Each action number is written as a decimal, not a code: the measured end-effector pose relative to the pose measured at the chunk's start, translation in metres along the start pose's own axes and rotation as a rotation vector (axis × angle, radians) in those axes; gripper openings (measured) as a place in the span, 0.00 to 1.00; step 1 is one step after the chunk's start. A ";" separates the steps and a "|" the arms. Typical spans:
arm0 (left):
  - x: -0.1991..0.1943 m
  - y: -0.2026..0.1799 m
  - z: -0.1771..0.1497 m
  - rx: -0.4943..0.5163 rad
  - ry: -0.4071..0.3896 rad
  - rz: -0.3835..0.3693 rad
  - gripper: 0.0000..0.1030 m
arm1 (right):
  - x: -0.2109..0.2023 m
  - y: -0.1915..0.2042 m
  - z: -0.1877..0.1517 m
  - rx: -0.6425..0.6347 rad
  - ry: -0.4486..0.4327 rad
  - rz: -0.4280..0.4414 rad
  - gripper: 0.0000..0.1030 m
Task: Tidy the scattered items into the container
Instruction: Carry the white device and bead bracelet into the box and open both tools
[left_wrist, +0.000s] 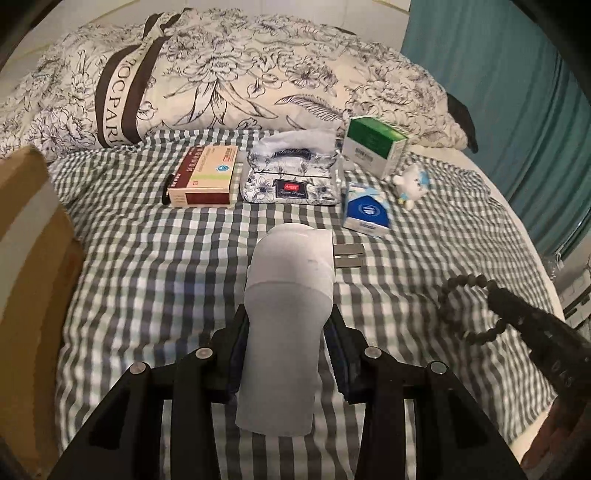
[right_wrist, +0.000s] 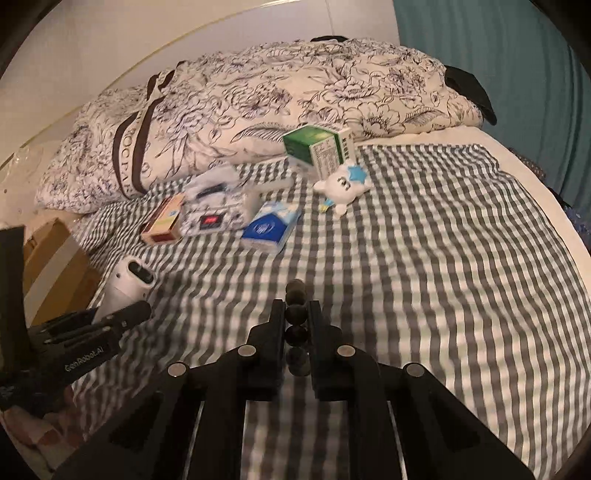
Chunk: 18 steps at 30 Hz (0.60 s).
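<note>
My left gripper (left_wrist: 288, 319) is shut on a white plug adapter (left_wrist: 290, 269), which sticks out forward with its two metal prongs to the right. It hangs above the checked bedsheet. In the right wrist view the left gripper (right_wrist: 127, 314) and the adapter (right_wrist: 129, 282) are at the left, close to the cardboard box (right_wrist: 55, 266). My right gripper (right_wrist: 297, 308) is shut on a dark bead bracelet (right_wrist: 295, 287), whose beads line up between the fingers. In the left wrist view the right gripper (left_wrist: 496, 297) holds the bracelet (left_wrist: 463, 284) as a hanging loop at the right.
Ahead on the sheet lie a red-and-cream box (left_wrist: 201, 177), a floral tissue pack (left_wrist: 291, 181), a blue tissue pack (left_wrist: 365, 212), a green box (left_wrist: 373, 144) and a small white toy (left_wrist: 410, 184). The cardboard box (left_wrist: 29, 258) stands at the left bed edge. A floral duvet (left_wrist: 221, 74) is bunched behind.
</note>
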<state>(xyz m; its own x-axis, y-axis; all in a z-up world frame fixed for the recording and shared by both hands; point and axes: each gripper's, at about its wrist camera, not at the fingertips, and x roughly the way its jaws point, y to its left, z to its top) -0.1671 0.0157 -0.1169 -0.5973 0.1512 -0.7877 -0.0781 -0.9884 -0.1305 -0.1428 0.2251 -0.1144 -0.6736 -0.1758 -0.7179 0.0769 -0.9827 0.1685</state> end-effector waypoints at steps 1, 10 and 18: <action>-0.007 0.000 -0.001 0.003 -0.003 0.000 0.39 | -0.005 0.004 -0.003 -0.002 0.002 0.002 0.11; -0.059 0.009 -0.013 0.004 -0.026 0.026 0.39 | -0.053 0.041 -0.021 -0.015 0.022 0.030 0.11; -0.102 0.026 -0.018 0.006 -0.067 0.067 0.39 | -0.095 0.086 -0.027 -0.074 -0.003 0.049 0.11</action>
<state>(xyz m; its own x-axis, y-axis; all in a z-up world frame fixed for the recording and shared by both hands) -0.0942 -0.0253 -0.0506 -0.6530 0.0832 -0.7527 -0.0407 -0.9964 -0.0749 -0.0527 0.1562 -0.0498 -0.6701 -0.2236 -0.7078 0.1640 -0.9746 0.1527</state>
